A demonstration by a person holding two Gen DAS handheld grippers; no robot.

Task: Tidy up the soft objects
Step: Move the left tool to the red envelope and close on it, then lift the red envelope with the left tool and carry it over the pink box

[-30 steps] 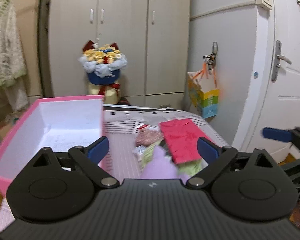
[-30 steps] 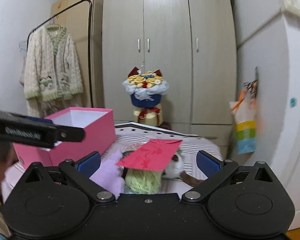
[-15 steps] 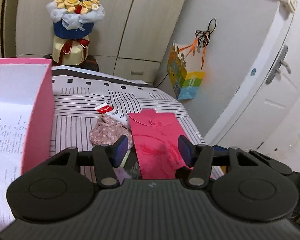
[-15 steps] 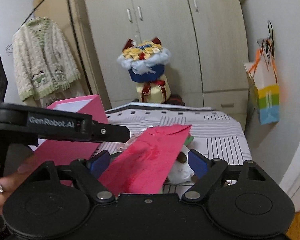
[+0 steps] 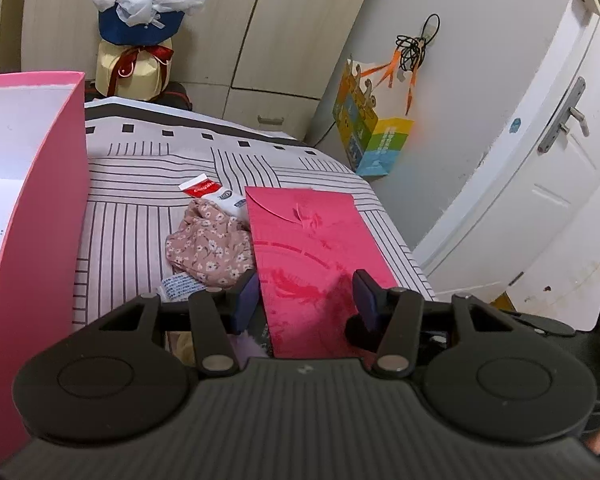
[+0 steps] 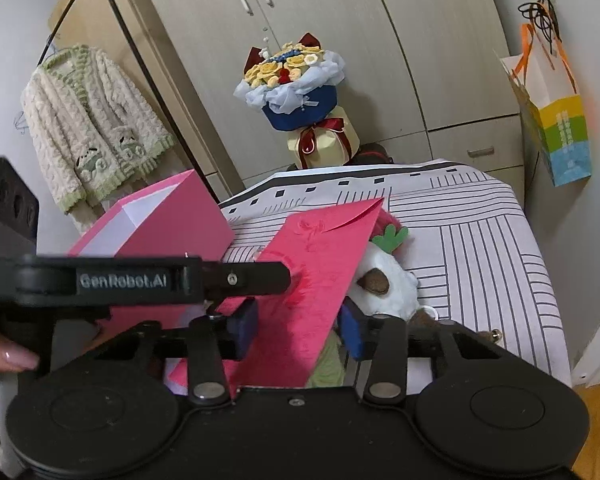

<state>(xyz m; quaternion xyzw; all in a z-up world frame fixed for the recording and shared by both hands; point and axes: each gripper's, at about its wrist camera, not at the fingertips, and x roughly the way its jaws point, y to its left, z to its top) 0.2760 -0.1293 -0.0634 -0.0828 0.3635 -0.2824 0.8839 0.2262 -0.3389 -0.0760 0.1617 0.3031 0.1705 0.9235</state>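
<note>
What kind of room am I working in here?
Most likely a bedroom at home: a tall wardrobe, a cardigan hanging on a clothes rail, and a door close by.

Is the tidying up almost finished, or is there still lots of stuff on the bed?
Only just starting. Nothing shows inside the pink box yet, though only part of it is visible. Both the left gripper and right gripper are closing around the red envelope. Still waiting on the striped cover: the flowery cloth, the white plush toy and a small tube.
</note>
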